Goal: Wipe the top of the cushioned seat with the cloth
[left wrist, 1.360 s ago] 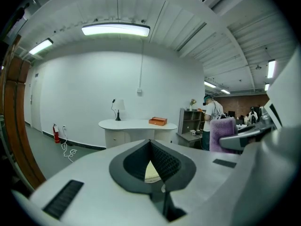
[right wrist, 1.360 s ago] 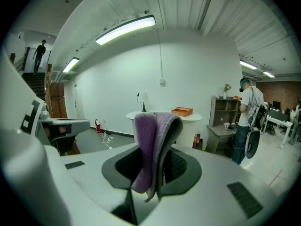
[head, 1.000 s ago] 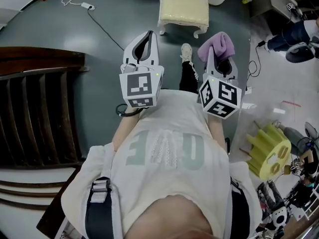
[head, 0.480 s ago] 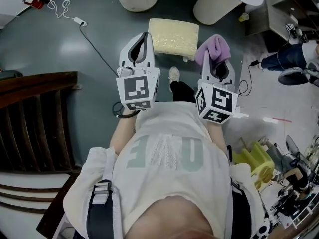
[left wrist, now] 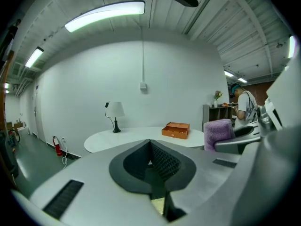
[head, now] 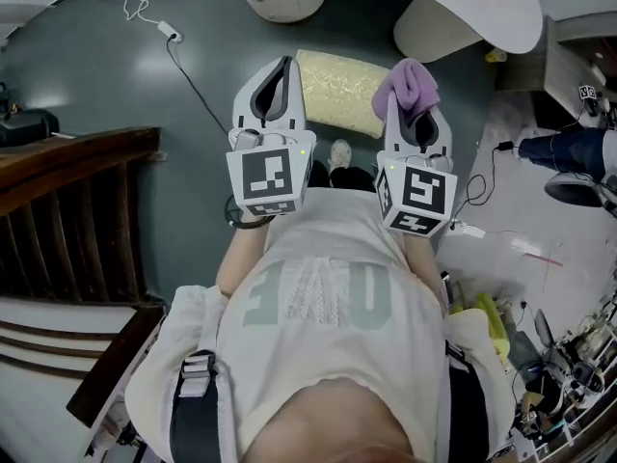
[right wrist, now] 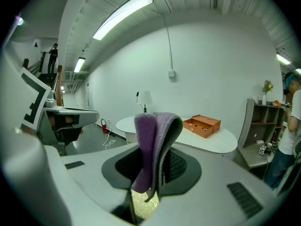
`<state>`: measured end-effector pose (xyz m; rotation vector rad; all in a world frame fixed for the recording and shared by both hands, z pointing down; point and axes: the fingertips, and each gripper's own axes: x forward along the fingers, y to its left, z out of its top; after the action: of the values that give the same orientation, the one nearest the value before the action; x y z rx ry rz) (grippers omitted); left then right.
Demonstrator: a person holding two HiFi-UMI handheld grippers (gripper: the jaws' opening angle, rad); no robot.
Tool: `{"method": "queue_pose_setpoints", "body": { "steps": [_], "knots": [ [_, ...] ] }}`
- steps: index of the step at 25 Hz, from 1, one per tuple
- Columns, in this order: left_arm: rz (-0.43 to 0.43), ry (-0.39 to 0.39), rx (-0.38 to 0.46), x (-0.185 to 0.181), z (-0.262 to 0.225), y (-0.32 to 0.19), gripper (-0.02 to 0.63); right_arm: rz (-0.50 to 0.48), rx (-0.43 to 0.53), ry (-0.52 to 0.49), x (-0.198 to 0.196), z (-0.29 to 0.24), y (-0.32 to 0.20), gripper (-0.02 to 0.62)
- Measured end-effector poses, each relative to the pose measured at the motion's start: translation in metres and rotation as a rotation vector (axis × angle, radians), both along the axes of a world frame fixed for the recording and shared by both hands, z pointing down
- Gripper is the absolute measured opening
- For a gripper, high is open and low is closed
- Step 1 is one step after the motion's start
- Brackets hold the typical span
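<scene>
Our right gripper [head: 415, 112] clamps the purple cloth [head: 410, 83]; our left gripper [head: 280, 73] has its jaws together, empty. The cushioned seat [head: 339, 93] stands on the floor below. Pressing down may tug the floppy cloth loose.

Left gripper [head: 281, 68] closed, right gripper [head: 413, 114] clamped

Orange box [left wrist: 175, 130], lamp [left wrist: 114, 112] on white table [left wrist: 136, 136]
</scene>
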<state>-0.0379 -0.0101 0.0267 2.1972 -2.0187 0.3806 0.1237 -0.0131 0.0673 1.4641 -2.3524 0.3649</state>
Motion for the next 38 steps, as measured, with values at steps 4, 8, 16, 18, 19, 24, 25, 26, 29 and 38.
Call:
{"method": "queue_pose_setpoints", "body": {
  "steps": [4, 8, 16, 18, 19, 24, 25, 26, 29, 38],
  "knots": [
    [0.010, -0.001, -0.003, 0.001, 0.000, -0.011, 0.006, 0.009, -0.018, -0.020, -0.004, 0.006, -0.013, 0.095],
    [0.020, 0.010, 0.007, -0.010, -0.003, -0.015, 0.006, 0.016, -0.011, -0.031, -0.018, 0.001, -0.015, 0.095],
    [0.097, 0.023, 0.081, 0.003, -0.026, -0.040, 0.006, 0.080, 0.106, -0.057, -0.013, -0.035, -0.035, 0.095],
    [0.117, 0.015, 0.099, 0.005, -0.032, -0.045, 0.006, 0.087, 0.119, -0.063, -0.016, -0.038, -0.038, 0.095],
    [0.121, 0.014, 0.104, 0.005, -0.033, -0.047, 0.006, 0.086, 0.122, -0.065, -0.018, -0.038, -0.038, 0.095],
    [0.135, 0.017, 0.089, 0.006, -0.032, -0.048, 0.006, 0.077, 0.124, -0.082, -0.024, -0.039, -0.036, 0.097],
    [0.139, 0.015, 0.085, 0.007, -0.031, -0.048, 0.006, 0.077, 0.126, -0.079, -0.024, -0.040, -0.037, 0.097],
    [0.142, 0.016, 0.080, 0.008, -0.030, -0.048, 0.006, 0.078, 0.125, -0.075, -0.024, -0.040, -0.038, 0.097],
    [0.146, 0.020, 0.066, 0.011, -0.027, -0.049, 0.006, 0.077, 0.119, -0.077, -0.024, -0.040, -0.041, 0.097],
    [0.133, 0.003, 0.020, -0.003, -0.017, -0.067, 0.006, 0.030, 0.051, -0.093, -0.047, -0.025, -0.052, 0.097]
  ]
}}
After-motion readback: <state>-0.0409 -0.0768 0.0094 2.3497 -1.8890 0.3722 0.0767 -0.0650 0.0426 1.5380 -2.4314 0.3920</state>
